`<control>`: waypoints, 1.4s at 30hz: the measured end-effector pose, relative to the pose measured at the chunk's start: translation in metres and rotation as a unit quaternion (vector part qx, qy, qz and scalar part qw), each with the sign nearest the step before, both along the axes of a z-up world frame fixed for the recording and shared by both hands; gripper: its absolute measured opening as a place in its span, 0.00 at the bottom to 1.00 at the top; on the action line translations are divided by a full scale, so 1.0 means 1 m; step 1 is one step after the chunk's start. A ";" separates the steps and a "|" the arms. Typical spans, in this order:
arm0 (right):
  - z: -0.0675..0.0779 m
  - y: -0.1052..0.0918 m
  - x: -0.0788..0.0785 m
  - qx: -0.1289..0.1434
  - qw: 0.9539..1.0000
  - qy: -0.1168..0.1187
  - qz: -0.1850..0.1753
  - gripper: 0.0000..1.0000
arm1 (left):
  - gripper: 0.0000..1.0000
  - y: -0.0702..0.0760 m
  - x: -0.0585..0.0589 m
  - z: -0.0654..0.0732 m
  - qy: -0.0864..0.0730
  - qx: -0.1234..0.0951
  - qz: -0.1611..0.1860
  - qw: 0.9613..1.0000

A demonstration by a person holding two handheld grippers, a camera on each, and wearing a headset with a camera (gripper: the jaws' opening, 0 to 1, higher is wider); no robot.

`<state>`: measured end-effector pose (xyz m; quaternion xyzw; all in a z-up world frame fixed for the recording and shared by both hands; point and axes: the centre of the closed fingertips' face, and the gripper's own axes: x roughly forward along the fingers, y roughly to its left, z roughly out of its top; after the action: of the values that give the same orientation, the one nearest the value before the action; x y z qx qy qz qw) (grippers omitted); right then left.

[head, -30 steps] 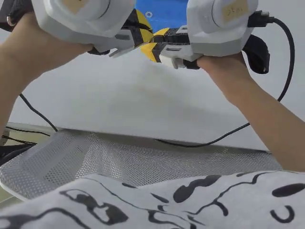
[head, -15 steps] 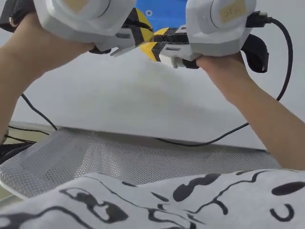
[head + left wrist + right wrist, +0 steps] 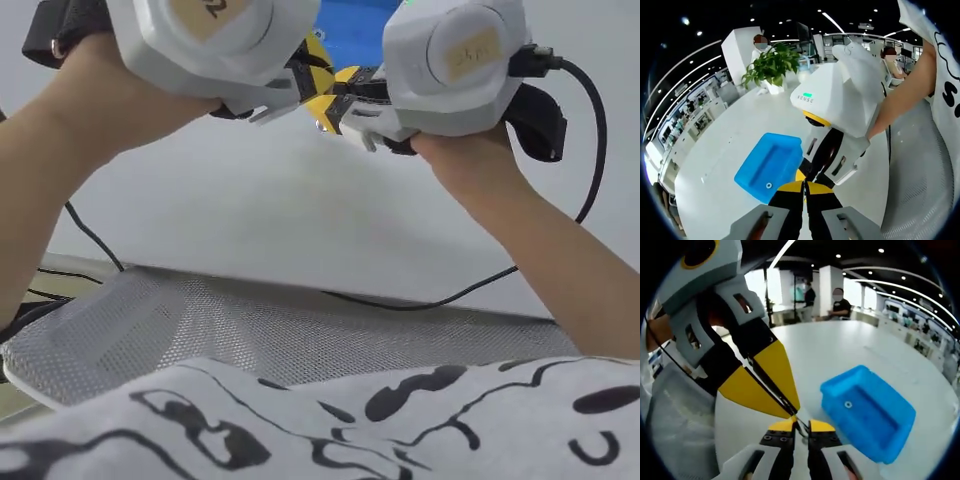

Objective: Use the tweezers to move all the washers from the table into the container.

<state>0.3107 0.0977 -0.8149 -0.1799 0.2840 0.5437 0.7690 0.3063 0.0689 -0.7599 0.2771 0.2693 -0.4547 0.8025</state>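
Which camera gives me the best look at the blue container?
The right gripper view: the blue container sits whole, its inside open with a washer in it. The left gripper view has it partly covered by the right gripper; the head view, a blue sliver.

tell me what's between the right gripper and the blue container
Bare white table, nothing else. The right gripper view shows that stretch between the right gripper and the container.

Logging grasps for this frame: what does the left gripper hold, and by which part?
The tweezers, clamped along their dark shank between the left gripper's shut yellow jaws; the tip pokes out toward the right gripper.
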 end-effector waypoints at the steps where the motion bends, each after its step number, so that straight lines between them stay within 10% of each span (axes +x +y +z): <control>1: -0.001 0.000 0.000 -0.004 1.000 -0.005 0.003 0.04 | 0.00 -0.001 -0.001 0.000 -0.001 0.002 -0.002 1.000; 11: -0.001 0.000 -0.011 -0.023 0.999 -0.021 0.017 0.04 | 0.00 -0.002 -0.011 0.003 -0.013 0.024 -0.014 1.000; 30: 0.028 -0.005 -0.019 -0.012 0.999 -0.031 0.006 0.03 | 0.00 -0.001 -0.012 0.027 -0.007 -0.065 0.034 0.997; 42: 0.040 -0.011 -0.016 -0.013 0.999 -0.033 -0.001 0.03 | 0.20 0.011 -0.009 0.032 -0.005 -0.102 0.087 0.991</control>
<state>0.2952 0.0862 -0.7747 -0.2078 0.2653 0.5332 0.7760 0.2977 0.0796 -0.7279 0.1712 0.2409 -0.4066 0.8645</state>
